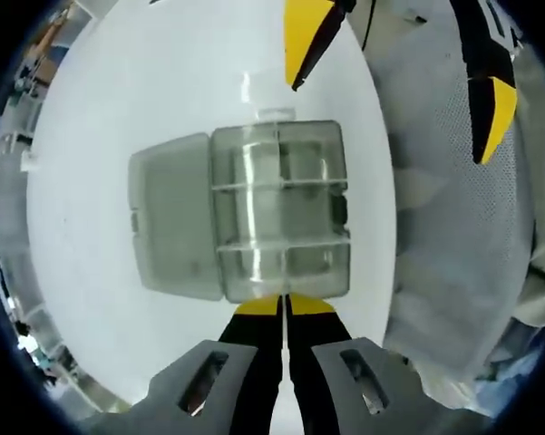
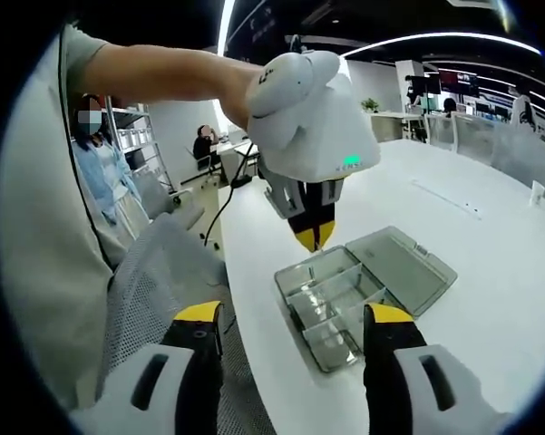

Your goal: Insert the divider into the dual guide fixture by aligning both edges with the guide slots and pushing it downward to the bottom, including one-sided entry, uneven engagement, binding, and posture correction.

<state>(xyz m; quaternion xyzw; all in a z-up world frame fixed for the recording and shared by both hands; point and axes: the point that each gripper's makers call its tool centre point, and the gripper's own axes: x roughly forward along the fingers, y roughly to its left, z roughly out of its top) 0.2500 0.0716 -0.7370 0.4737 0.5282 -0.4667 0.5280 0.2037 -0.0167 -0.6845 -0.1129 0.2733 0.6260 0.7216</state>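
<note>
A clear plastic compartment box lies on the white table, its lid folded open flat beside it. Two clear dividers cross its inside. My left gripper is shut, its yellow tips right at the box's near edge. A thin pale line runs between its jaws, and I cannot tell if anything is held. My right gripper hangs open beyond the box, off the table edge. In the right gripper view, my right gripper stands wide open and empty. There the left gripper hovers just over the box and lid.
The white table stretches away to the right, with its rounded edge close to the box. A grey mesh chair back stands by that edge. A person's bare arm reaches in over it. Two people are near shelves in the background.
</note>
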